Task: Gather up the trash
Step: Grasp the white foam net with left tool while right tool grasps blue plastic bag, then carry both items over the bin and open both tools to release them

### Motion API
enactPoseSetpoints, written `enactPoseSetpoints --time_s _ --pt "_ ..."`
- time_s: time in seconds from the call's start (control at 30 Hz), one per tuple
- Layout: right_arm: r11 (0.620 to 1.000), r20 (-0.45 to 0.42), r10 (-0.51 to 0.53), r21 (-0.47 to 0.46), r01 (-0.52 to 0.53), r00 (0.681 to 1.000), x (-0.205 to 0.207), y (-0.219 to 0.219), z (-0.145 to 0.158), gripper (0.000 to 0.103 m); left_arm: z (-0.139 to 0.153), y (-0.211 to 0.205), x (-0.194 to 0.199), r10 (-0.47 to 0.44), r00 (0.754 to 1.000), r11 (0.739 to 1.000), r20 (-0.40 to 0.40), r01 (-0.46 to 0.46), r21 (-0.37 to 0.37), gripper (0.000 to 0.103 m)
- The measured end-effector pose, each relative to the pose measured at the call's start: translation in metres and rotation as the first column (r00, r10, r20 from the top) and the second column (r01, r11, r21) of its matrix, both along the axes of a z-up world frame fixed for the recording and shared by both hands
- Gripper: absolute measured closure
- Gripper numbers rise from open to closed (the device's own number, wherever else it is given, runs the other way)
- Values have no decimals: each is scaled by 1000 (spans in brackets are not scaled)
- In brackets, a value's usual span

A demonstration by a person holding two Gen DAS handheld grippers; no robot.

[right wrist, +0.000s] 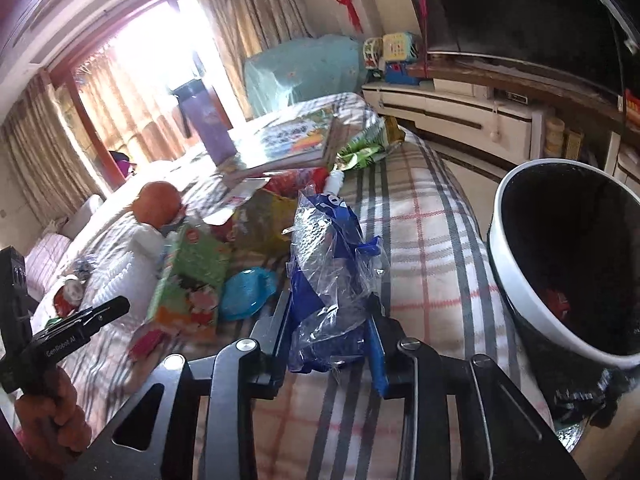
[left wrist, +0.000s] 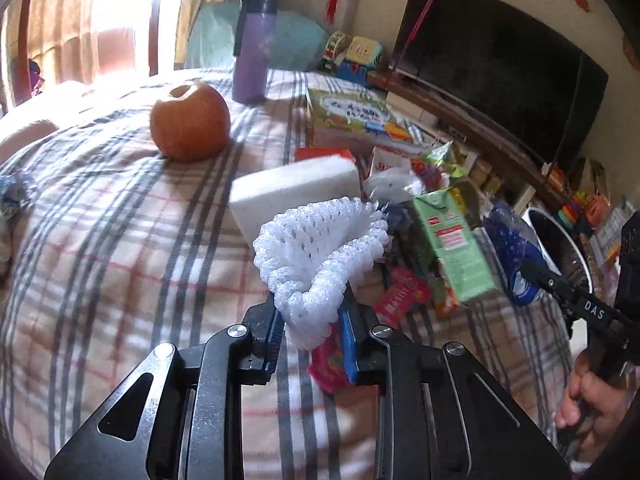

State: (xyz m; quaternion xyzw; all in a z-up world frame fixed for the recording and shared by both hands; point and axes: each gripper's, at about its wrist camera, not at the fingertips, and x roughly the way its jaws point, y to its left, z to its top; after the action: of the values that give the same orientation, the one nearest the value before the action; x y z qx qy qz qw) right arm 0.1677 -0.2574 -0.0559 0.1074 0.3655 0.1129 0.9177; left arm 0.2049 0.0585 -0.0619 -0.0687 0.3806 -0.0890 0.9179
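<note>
Two pieces of trash are gripped at once: the white foam fruit net point(left wrist: 320, 256) is pinched at its lower end by the closed left tongs point(left wrist: 310, 320), and the crumpled blue plastic wrapper point(right wrist: 328, 280) is clamped between the right tongs point(right wrist: 330, 332), apparently so both can go in one trip. The rest of the litter, a green carton point(left wrist: 452, 248) among it, lies heaped on the checked bed point(left wrist: 120, 240). The black bin point(right wrist: 568, 264) stands just beside the bed's edge, near the right tongs, probably to keep the carry short.

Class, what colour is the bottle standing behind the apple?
Purple bottle, dark lid; clearest in left wrist view.
</note>
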Motion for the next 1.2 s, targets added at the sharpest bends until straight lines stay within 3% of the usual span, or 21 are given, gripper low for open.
enactPoseSetpoints --time_s 0.17,0.43,0.77,1.2 --pt "1000 18 -10 13 10 1000 -18 -10 10 70 17 -2 -25 -8 999 999 43 10 -34 81" --pt "999 36 -34 24 33 999 -40 -25 20 70 36 -45 -46 -146 986 987 75 150 -57 81" --pt "996 48 -81 37 79 996 -66 -51 25 70 28 -108 -49 -273 961 961 45 274 -25 81" --pt "990 59 -137 51 134 989 -85 -83 27 70 30 -159 -55 -349 937 937 30 348 29 81"
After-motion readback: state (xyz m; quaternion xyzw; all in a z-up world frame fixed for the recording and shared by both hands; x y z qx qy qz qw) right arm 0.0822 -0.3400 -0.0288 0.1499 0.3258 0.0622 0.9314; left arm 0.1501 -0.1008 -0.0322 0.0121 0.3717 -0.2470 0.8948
